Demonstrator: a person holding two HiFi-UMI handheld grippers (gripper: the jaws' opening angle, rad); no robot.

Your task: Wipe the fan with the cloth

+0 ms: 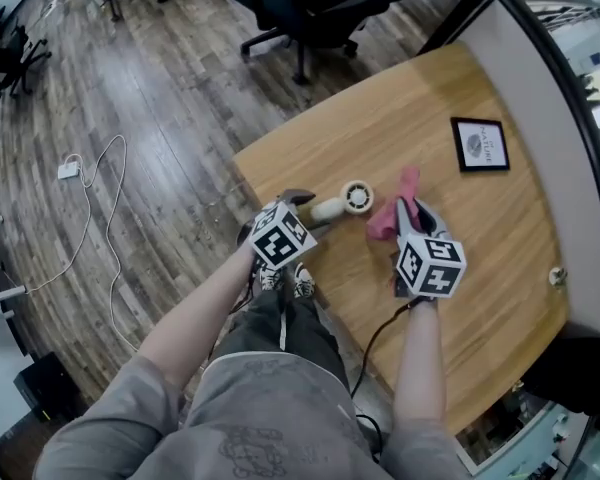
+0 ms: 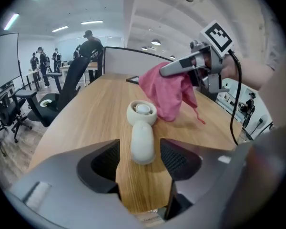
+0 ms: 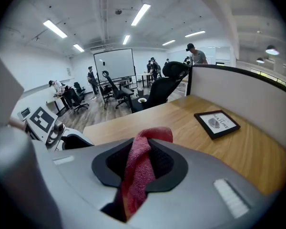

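A small white hand-held fan [image 1: 345,201] lies on the wooden table [image 1: 480,298], its round head pointing away from me. In the left gripper view the fan's [image 2: 142,128] handle end sits between the jaws of my left gripper [image 2: 142,159], with a gap on each side, so the gripper is open. My right gripper [image 1: 408,208] hovers just right of the fan and is shut on a pink cloth [image 1: 390,213]. The cloth [image 3: 138,168] is bunched between the jaws of the right gripper [image 3: 142,163] and hangs beside the fan's head as a pink drape [image 2: 167,92].
A black-framed picture [image 1: 479,144] lies flat on the table's far right. A grey partition [image 1: 540,78] borders the table's far side. A black office chair [image 1: 310,8] stands beyond the table. A white cable [image 1: 95,183] trails on the floor at left. Several people stand far off.
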